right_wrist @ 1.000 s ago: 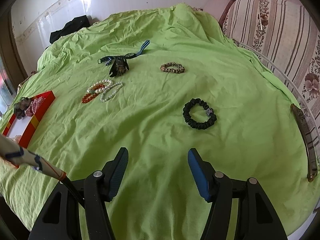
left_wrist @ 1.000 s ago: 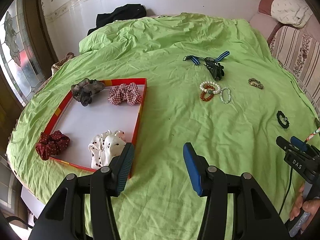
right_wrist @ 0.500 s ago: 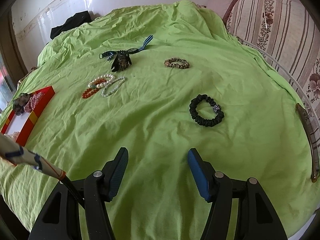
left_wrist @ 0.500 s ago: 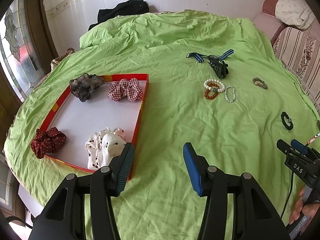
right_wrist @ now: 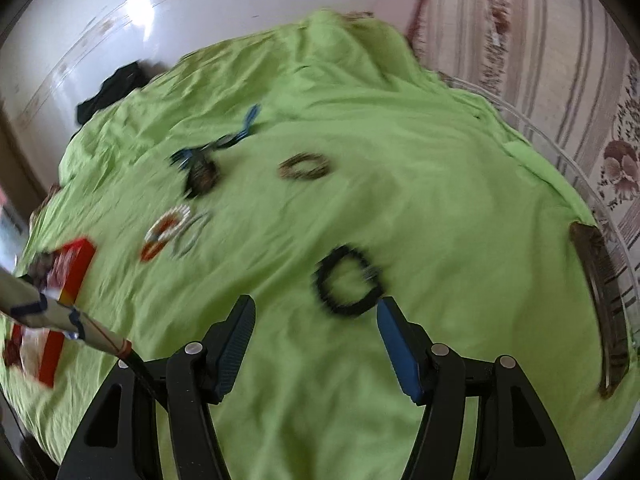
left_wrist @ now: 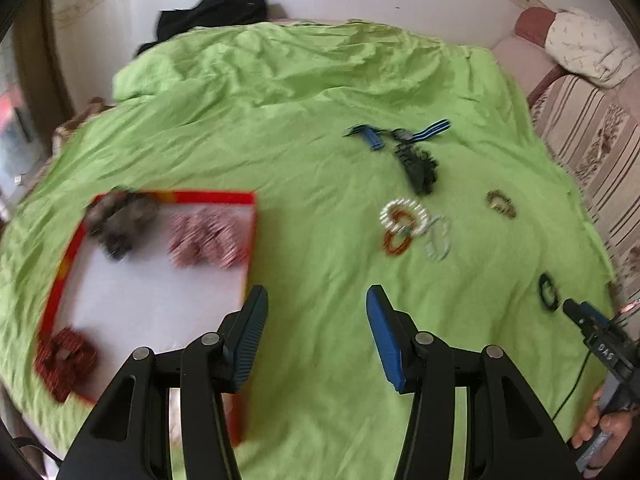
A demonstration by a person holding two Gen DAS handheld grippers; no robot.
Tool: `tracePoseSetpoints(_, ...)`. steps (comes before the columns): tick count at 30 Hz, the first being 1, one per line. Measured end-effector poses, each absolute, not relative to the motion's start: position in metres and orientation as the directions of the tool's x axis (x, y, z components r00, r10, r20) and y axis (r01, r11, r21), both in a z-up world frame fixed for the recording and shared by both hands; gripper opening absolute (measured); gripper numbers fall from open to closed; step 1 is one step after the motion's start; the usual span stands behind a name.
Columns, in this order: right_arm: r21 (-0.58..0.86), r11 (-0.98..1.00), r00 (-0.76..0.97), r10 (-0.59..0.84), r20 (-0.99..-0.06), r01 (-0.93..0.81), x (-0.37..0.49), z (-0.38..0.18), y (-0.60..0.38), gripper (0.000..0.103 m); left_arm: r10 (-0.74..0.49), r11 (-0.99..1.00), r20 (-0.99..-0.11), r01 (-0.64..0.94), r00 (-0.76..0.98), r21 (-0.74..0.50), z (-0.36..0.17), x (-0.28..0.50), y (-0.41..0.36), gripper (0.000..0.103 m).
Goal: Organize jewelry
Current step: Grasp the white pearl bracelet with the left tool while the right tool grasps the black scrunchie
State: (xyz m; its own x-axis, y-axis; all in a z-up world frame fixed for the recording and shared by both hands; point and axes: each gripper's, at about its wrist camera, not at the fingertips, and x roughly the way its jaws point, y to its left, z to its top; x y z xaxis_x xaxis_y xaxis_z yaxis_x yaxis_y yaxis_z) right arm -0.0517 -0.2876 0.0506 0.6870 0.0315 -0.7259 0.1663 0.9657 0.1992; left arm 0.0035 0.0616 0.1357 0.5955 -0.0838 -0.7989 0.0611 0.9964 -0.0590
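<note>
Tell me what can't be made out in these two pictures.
- White scrunchie: left wrist view, hidden behind the left tool.
- Bracelets: right wrist view, motion blur smears the beads; count unclear.
- Tray: right wrist view, cut by the left edge and a taped stick.
- Hair clip: blurred, shape unclear.

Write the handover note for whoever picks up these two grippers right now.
Left gripper: open, empty, above the red tray's near corner.
Right gripper: open, empty, just short of the black scrunchie.
Done: grey, plaid and dark red scrunchies sit in the tray.
Left on the green sheet: black scrunchie, bead bracelets, leopard-print hair tie, dark claw clip, blue striped band.
</note>
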Motion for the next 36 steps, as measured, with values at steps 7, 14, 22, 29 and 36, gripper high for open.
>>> tracePoseSetpoints(7, 0.284, 0.930, 0.658, 0.064, -0.750, 0.232, -0.042, 0.036, -0.334, 0.068, -0.204, 0.978, -0.826, 0.147, 0.526, -0.148, 0.119, 0.076, 0.030, 0.031)
tracePoseSetpoints(14, 0.303, 0.930, 0.636, 0.107, -0.765, 0.207, -0.026, 0.020, -0.331, 0.065, -0.257, 0.966, -0.854, 0.104, 0.453, -0.236, 0.075, 0.142, 0.013, 0.031)
tracePoseSetpoints(22, 0.249, 0.951, 0.625, 0.082, -0.776, 0.185, -0.012, 0.007, -0.319, 0.060, -0.268, 0.963, -0.875, 0.116, 0.403, -0.242, 0.026, 0.186, -0.003, 0.031)
tracePoseSetpoints(29, 0.196, 0.964, 0.629, 0.040, -0.776, 0.179, -0.007, 0.001, -0.315, 0.044, -0.239, 0.969, -0.874, 0.168, 0.422, -0.184, 0.018, 0.195, -0.021, 0.031)
tracePoseSetpoints(36, 0.176, 0.969, 0.633, 0.029, -0.774, 0.171, -0.004, 0.000, -0.310, 0.016, -0.121, 0.964, -0.885, 0.265, 0.449, 0.003, 0.019, 0.178, -0.055, 0.009)
